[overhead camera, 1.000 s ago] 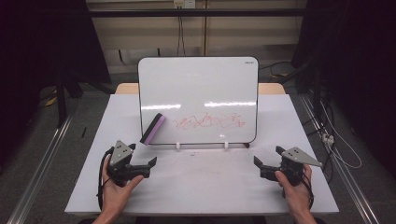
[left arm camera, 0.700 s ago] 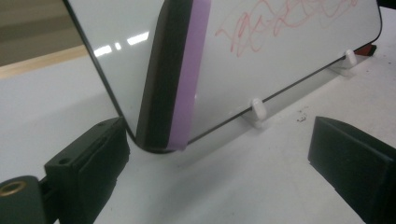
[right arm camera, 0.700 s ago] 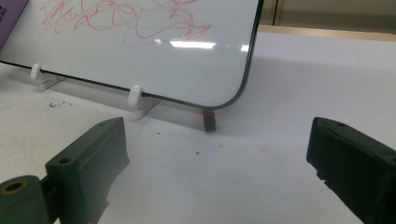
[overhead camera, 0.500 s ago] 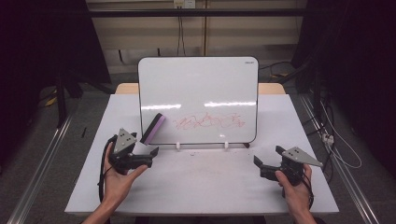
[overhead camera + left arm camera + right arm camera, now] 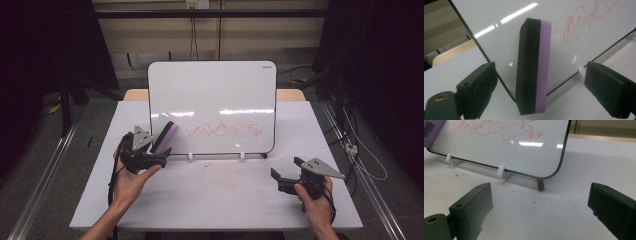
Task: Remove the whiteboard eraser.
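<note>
A whiteboard (image 5: pixel 212 95) stands upright at the back of the white table (image 5: pixel 220 200), with a red scribble (image 5: pixel 222 131) low on it. A black-and-purple eraser (image 5: pixel 165 137) sticks to its lower left corner. My left gripper (image 5: pixel 161 156) is right at the eraser. In the left gripper view the eraser (image 5: pixel 534 67) stands between the jaws with a gap on each side. The jaws of my left gripper (image 5: pixel 540 75) have just been closing a little and stay open. My right gripper (image 5: pixel 286 168) rests open near the front right, facing the board's (image 5: pixel 511 147) lower right corner.
Two white clips (image 5: pixel 190 156) (image 5: pixel 242 155) and a small dark foot (image 5: pixel 540 184) hold the board up. Bare table lies between the hands. Dark curtains, cables and floor rails surround the table.
My left hand has moved up and toward the board, bringing its jaws around the eraser. The right hand has stayed still.
</note>
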`<state>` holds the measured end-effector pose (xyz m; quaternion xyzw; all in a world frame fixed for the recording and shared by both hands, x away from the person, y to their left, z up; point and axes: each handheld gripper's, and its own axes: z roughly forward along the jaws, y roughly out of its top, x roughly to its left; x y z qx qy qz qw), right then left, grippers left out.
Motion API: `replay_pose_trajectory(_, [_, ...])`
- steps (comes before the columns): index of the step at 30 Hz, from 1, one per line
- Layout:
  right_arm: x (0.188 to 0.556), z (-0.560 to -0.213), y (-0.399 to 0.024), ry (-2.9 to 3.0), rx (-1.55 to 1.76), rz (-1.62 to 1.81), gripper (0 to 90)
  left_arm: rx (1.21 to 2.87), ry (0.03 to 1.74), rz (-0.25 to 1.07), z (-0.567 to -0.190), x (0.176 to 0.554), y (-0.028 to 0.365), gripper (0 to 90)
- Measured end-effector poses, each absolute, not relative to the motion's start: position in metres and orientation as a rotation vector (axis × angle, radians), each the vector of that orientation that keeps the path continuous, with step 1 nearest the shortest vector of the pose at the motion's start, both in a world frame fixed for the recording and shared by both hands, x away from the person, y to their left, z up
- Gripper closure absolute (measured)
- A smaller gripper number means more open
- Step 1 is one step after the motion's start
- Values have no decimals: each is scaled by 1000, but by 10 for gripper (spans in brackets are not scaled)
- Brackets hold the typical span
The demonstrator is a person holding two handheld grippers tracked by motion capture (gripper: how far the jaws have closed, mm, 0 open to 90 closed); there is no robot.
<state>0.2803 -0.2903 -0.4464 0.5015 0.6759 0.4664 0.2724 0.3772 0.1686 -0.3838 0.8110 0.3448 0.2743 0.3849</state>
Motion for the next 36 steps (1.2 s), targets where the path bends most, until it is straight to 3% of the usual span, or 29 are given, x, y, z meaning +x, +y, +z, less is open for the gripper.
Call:
replay_pose_trajectory(7, [282, -448, -289, 1823, 1353, 1244, 53, 2136, 902, 752, -392, 378, 168, 204])
replay_pose_trajectory(9, [282, -448, -290, 1822, 1355, 1238, 53, 2156, 901, 740, -395, 379, 168, 278])
replay_pose_trajectory(14, [281, -447, -291, 1819, 1358, 1241, 51, 2159, 900, 735, -399, 379, 166, 347])
replay_pose_trajectory(17, [281, -447, -291, 1823, 1355, 1243, 57, 2144, 900, 767, -400, 378, 166, 439])
replay_pose_trajectory(27, [281, -446, -289, 1818, 1357, 1231, 55, 2182, 894, 791, -408, 382, 163, 587])
replay_pose_trajectory(36, [280, -446, -289, 1816, 1360, 1231, 54, 2182, 900, 810, -409, 382, 161, 617])
